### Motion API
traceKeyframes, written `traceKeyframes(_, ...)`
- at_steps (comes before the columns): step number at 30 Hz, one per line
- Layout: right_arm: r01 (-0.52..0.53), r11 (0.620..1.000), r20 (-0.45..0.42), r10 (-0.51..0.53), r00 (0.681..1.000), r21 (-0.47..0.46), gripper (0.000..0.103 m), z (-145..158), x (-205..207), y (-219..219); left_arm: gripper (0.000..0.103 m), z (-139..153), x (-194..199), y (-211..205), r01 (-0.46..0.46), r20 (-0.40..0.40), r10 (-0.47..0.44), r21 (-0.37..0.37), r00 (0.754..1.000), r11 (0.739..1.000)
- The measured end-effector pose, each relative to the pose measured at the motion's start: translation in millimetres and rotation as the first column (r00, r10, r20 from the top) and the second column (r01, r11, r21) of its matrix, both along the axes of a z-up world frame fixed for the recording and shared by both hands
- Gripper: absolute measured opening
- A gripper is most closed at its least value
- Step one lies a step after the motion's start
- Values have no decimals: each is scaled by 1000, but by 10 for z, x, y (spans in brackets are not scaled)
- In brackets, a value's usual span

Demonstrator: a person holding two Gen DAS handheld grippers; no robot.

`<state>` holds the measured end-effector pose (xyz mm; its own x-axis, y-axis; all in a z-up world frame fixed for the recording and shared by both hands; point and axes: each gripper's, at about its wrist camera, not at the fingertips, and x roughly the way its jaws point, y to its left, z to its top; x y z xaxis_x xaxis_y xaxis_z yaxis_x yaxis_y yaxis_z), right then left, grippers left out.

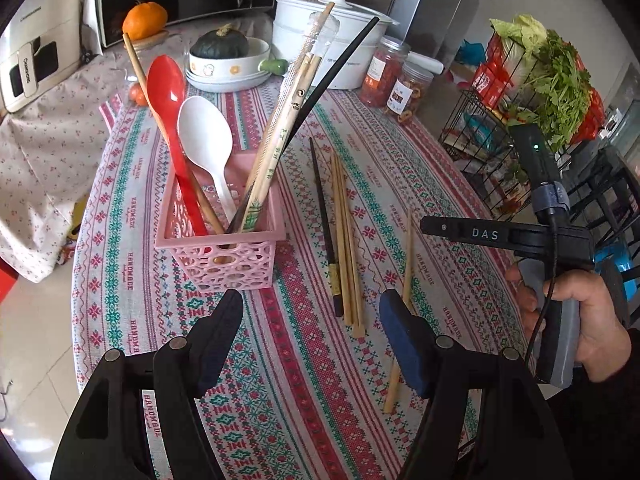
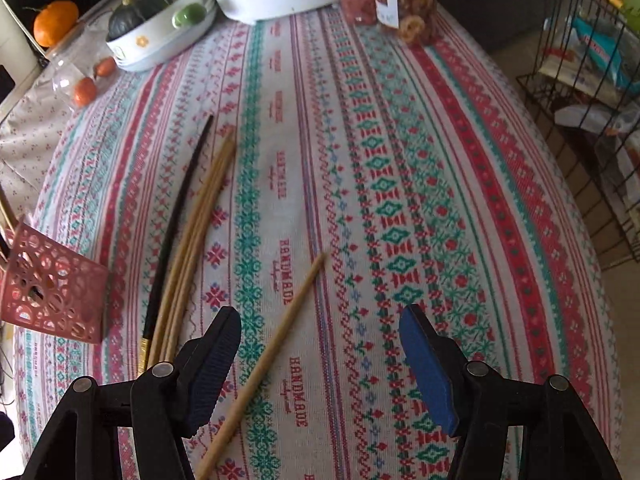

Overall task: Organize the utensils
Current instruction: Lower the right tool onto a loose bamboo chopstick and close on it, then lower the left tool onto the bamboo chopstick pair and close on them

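My left tool hangs above the bench, its two fingers spread wide and holding nothing. At about 11 o'clock from it stands a pink basket on the patterned cloth. In the basket I see a red spoon, a white spoon, several bamboo chopsticks and one black chopstick, all leaning upright.

Just past the left tool, at 12 o'clock, a black chopstick lies flat with a bundle of bamboo chopsticks touching it on its 3 o'clock side. A single bamboo chopstick lies apart, at 1 o'clock, partly hidden behind my left tool's finger.

My right tool is also spread wide and empty, above the cloth. That single chopstick runs between its fingers, pointing toward 1 o'clock. The bundle and black stick lie at 10 o'clock, and the basket's corner sits at 9 o'clock.

At the far edge, 12 o'clock, stand a white pot, a bowl with a squash and two jars.
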<state>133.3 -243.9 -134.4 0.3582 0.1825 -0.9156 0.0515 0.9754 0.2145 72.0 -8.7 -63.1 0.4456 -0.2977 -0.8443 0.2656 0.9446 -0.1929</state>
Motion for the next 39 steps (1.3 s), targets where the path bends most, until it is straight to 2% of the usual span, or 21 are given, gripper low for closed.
traceKeyframes(2,-21,1000,-35,20,999,-21,61,-119,41,71,73,-25,-6,-18,10,-3,-10,10,1000,1000)
traceKeyframes(6,-107,983,-18,106,994,-152,55,-140,63,269,73,-62,-27,-47,32,-4,-32,38,999,999)
traceKeyframes(7,-125,976,-19,123,992,-181,50,-142,50,308,73,-72,-41,-51,40,-4,-40,46,999,998)
traceKeyframes(9,-175,968,-33,172,985,-181,31,-120,31,362,73,-82,-68,-84,58,-1,-58,66,998,996)
traceKeyframes(10,-195,964,-52,189,981,-181,17,-113,22,369,73,-79,-77,-102,67,1,-67,74,998,995)
traceKeyframes(12,-219,961,-70,210,975,-171,12,-112,12,317,73,-83,-102,-145,73,6,-73,86,997,994)
traceKeyframes(14,-194,972,-80,184,980,-136,6,-106,15,167,73,-99,-113,-210,64,-2,-64,82,998,995)
traceKeyframes(16,-157,982,-75,150,986,-108,4,-84,4,-21,73,-145,-103,-348,86,-30,-84,70,996,994)
traceKeyframes(19,-116,990,-66,111,992,-82,4,-31,-41,-271,72,-206,-117,-692,141,-4,-142,138,990,980)
traceKeyframes(22,-97,993,-51,93,994,-67,4,18,-140,-491,58,-311,-29,-1046,183,-15,-183,163,983,969)
traceKeyframes(24,-76,996,-51,74,996,-49,4,22,-193,-653,45,-386,126,-1258,186,-34,-183,178,982,966)
traceKeyframes(28,-34,999,-61,34,998,3,4,22,-159,-861,30,-508,610,-1565,143,-37,-138,256,990,956)
traceKeyframes(30,-23,999,-63,26,998,35,4,60,-127,-863,19,-559,885,-1635,107,-47,-98,267,994,958)
traceKeyframes(34,-31,996,-55,36,998,86,4,146,-145,-880,12,-600,1408,-1628,19,-38,-9,285,999,958)
traceKeyframes(39,-34,991,-41,39,998,126,4,207,-135,-907,5,-678,1819,-1576,-38,-49,56,308,997,950)
